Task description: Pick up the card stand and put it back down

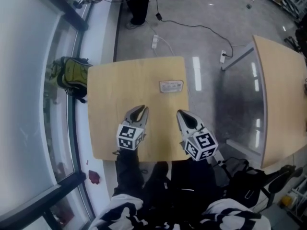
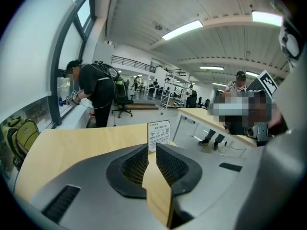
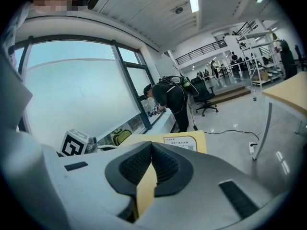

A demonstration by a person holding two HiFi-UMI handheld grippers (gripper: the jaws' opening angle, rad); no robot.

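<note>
Card stand [image 1: 171,86] stands untouched on the far half of the wooden surface [image 1: 108,123], well ahead of both grippers. The left gripper [image 1: 141,109] hovers over the near half, its jaws a narrow crack apart and empty, aimed at the stand, probably to reach for it. The right gripper [image 1: 182,113] hangs alongside, jaws pressed together, holding nothing.

Card stand [image 1: 171,86] on table [image 1: 108,87]; beyond L gripper [image 1: 142,109] & R gripper [image 1: 180,113]
</note>
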